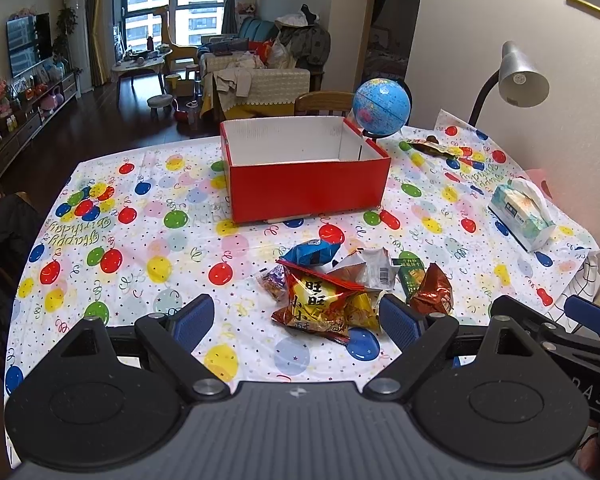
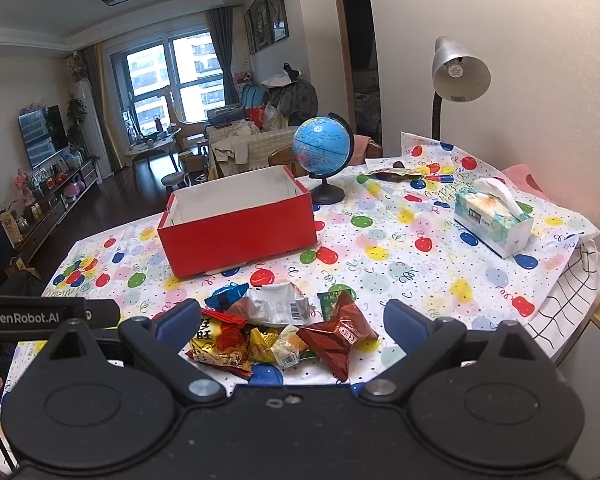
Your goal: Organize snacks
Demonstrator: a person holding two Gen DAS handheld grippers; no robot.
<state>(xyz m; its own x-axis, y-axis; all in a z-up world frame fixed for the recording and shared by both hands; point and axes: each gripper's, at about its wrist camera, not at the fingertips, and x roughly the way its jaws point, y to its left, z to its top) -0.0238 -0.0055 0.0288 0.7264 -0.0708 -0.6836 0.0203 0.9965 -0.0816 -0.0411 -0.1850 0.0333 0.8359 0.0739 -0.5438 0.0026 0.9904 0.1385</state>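
A pile of snack packets lies on the balloon tablecloth near the front edge. It holds a red-yellow bag (image 1: pixel 320 300) (image 2: pixel 220 338), a blue bag (image 1: pixel 312 252) (image 2: pixel 224 294), a silver packet (image 1: pixel 374 266) (image 2: pixel 278 304), a green packet (image 1: pixel 410 276) and a brown-red packet (image 1: pixel 434 292) (image 2: pixel 336 334). An open, empty red box (image 1: pixel 306 186) (image 2: pixel 240 230) stands behind the pile. My left gripper (image 1: pixel 296 320) is open just in front of the pile. My right gripper (image 2: pixel 292 320) is open, hovering over the near side of the pile. Both are empty.
A blue globe (image 1: pixel 381 107) (image 2: pixel 322 152) stands behind the box on the right. A tissue box (image 1: pixel 520 212) (image 2: pixel 494 216) and a desk lamp (image 1: pixel 520 76) (image 2: pixel 458 68) are at the right. Another dark snack packet (image 1: pixel 432 147) (image 2: pixel 396 174) lies at the back right.
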